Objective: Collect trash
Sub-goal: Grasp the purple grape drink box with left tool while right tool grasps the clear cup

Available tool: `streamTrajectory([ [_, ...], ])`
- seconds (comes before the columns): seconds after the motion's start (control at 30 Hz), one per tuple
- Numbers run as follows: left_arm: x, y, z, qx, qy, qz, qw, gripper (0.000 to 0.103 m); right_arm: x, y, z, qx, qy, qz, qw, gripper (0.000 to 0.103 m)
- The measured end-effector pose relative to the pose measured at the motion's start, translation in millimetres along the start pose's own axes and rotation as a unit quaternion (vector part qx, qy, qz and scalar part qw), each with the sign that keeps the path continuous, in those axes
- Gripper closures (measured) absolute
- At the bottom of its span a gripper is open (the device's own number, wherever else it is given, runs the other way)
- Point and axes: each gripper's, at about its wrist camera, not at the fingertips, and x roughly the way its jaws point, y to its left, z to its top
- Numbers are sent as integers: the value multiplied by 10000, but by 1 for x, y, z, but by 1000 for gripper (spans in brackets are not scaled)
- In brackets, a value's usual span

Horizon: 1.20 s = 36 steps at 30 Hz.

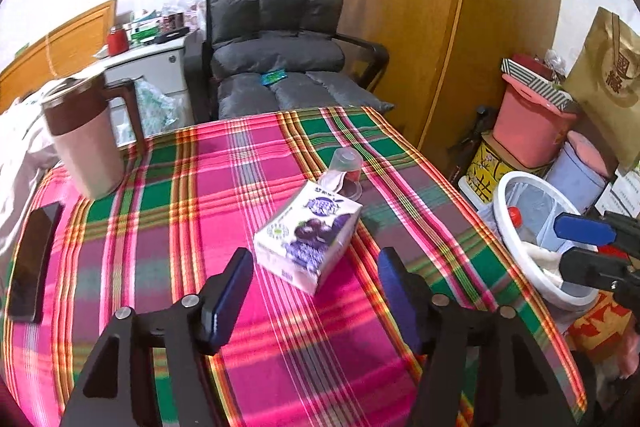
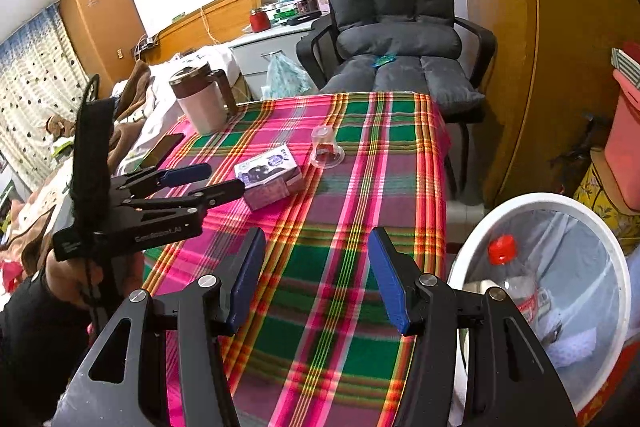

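Observation:
A white and purple drink carton (image 1: pixel 308 235) lies on its side on the plaid tablecloth (image 1: pixel 200 187). Just behind it a clear plastic cup (image 1: pixel 346 173) stands upside down. My left gripper (image 1: pixel 314 255) is open, its blue pads wide apart just short of the carton's near end and not touching it. In the right wrist view the left gripper (image 2: pixel 224 179) reaches in from the left, tips beside the carton (image 2: pixel 268 179), with the cup (image 2: pixel 326 147) beyond. My right gripper (image 2: pixel 317 247) is open and empty over the cloth, beside the white trash bin (image 2: pixel 472 239).
The lined bin (image 1: pixel 510 247) stands off the table's right edge and holds a red-capped bottle (image 2: pixel 504 255). A pink and brown jug (image 1: pixel 84 147) and a dark phone (image 1: pixel 32 263) sit at the table's left. A grey cushioned chair (image 1: pixel 280 39) stands behind; boxes and tubs are stacked at right.

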Motion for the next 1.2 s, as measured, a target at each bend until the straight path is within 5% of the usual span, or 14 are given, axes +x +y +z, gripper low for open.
streamTrajectory([
  [0.47,57,1,10,785,389,-59,9961,36,14,-12,5,110,79,-20,9999,47],
  [0.77,44,12,-1,47,359,295,9989,39,13,-8,11,88,79,-105,9999,47],
  [1.2,-14,33,-19,-1079,77,1110,9879,41,46,10,36,-127,178,-175,9996,47],
])
